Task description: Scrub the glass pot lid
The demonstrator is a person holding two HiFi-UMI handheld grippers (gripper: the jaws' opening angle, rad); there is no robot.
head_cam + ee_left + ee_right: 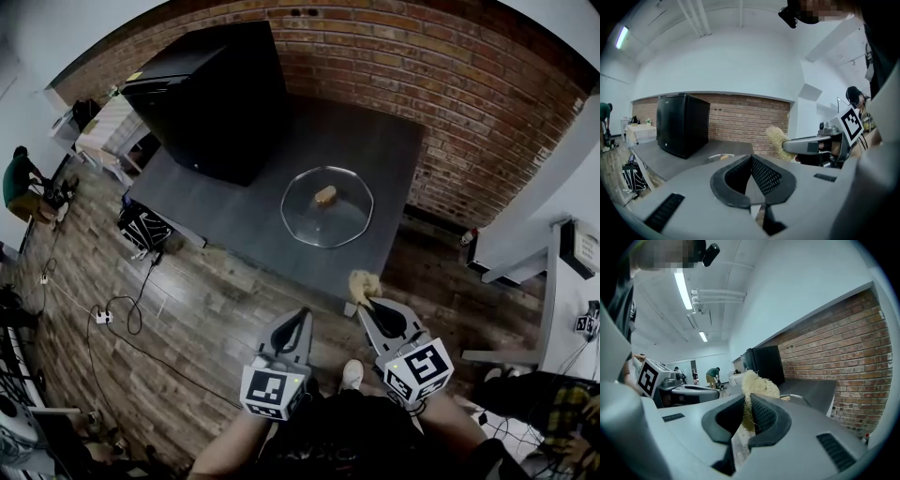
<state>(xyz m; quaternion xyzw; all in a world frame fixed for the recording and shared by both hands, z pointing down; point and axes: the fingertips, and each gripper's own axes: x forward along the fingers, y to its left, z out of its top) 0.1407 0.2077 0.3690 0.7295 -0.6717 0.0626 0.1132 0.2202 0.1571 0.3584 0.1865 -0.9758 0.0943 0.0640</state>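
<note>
Partly hidden, a loofah scrubber [364, 284] sits clamped in the right tool [365, 302]; left tool [302, 315] closed, empty (glass pot lid [309, 221] lies well apart).

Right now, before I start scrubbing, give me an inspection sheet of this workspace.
Surface: dark grey table, bare around the lid.
Job's things: glass lid lies flat on the table, knob up; scrubber sits in the right gripper.
Clutter: black cabinet stands on the table, left of the lid and apart from it.
Grippers: left gripper shut, empty; right gripper shut on the scrubber; both near the table's front edge.
Cables: cables loop on the floor at left.
Surroundings: brick wall behind; wood floor; black bag beside the table; person far left.
</note>
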